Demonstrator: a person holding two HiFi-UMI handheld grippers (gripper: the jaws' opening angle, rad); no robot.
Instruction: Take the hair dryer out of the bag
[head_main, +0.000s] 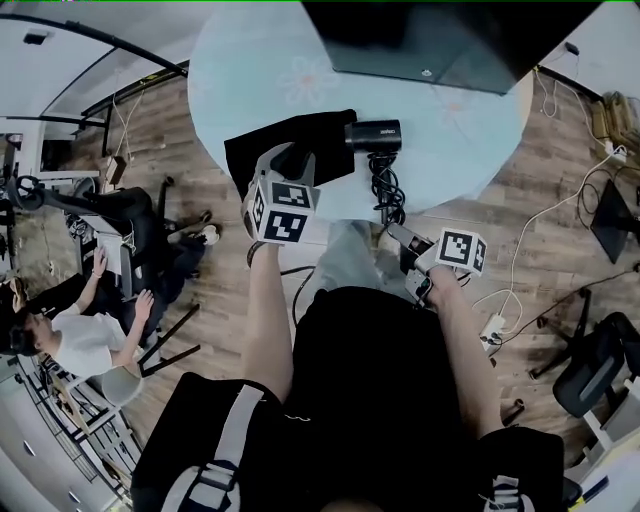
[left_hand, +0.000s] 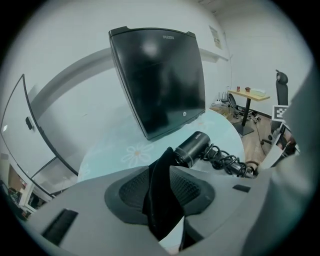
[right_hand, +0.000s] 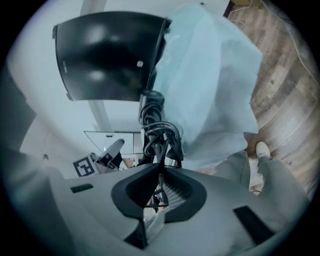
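Observation:
The black hair dryer lies on the round pale-blue table, its coiled black cord trailing toward the near edge. To its left lies the black cloth bag, flat on the table. My left gripper hangs over the bag's near end; its pads stand apart, with a fold of the bag's cloth loose between them. My right gripper sits at the table's edge, shut on the cord's end.
A large black screen stands at the table's far side. A person sits at the left beside a chair. Cables and a power strip lie on the wooden floor at right, near an office chair.

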